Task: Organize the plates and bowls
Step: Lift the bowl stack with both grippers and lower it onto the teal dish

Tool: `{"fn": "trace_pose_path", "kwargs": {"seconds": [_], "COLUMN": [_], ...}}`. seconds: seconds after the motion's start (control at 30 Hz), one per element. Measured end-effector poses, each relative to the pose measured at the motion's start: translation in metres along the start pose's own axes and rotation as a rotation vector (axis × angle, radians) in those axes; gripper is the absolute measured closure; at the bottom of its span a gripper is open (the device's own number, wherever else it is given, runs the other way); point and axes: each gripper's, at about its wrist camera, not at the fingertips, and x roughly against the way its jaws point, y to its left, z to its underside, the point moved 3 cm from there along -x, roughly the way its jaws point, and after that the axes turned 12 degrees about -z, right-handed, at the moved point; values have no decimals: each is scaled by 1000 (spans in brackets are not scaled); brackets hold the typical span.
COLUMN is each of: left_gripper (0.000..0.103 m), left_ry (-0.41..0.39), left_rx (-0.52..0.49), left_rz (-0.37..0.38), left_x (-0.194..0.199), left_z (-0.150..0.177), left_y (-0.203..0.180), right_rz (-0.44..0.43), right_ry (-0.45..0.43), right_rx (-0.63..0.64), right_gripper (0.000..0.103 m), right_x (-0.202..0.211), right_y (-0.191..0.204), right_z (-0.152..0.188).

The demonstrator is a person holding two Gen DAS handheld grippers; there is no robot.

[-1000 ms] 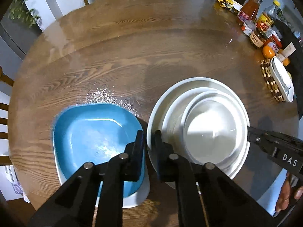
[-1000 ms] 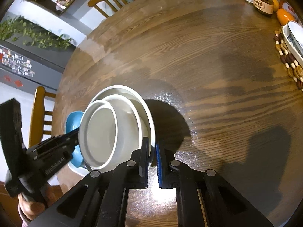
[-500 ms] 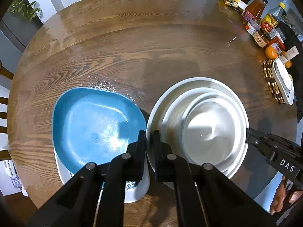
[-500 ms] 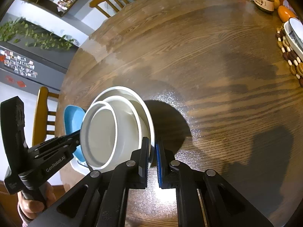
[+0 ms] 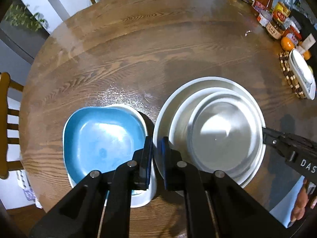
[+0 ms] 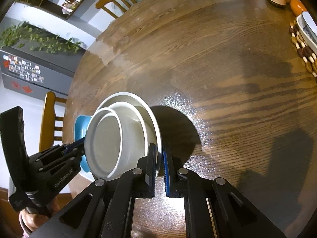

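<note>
Pinching opposite rims of the white plate stack (image 5: 208, 99), the left hand-held gripper (image 5: 157, 150) and right hand-held gripper (image 6: 160, 160) face inward.

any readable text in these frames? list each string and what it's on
"DAS": white letters on the right gripper body, cut off at the frame edge in the left wrist view.
"GenRobot.AI": on the left gripper body, in the right wrist view.
Jars and bottles: labels too small and blurred to read.
Fridge magnets: unreadable.

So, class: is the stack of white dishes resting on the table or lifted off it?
Lifted: the white stack casts a round shadow onto the table, with both grippers clamped on its big plate's rim.
</note>
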Motion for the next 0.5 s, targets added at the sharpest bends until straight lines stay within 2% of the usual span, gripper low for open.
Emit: {"fn": "trace_pose_path", "kwargs": {"seconds": [0.13,0.33,0.5], "left_gripper": [99,100,101], "left_ry": [-7,41,22], "left_rx": [-15,47,68], "left_rz": [-4,128,138], "left_x": [3,-5,1], "left_z": [0,-1,2], "left_y": [-4,2,1], "right_rz": [-10,5,41], "right_ry": [7,-7,-15], "right_rx": [-5,2,18], "right_gripper": [93,93,93], "right_x": [1,8,6], "right_y": [-3,-4,4], "right_z": [2,1,5]}}
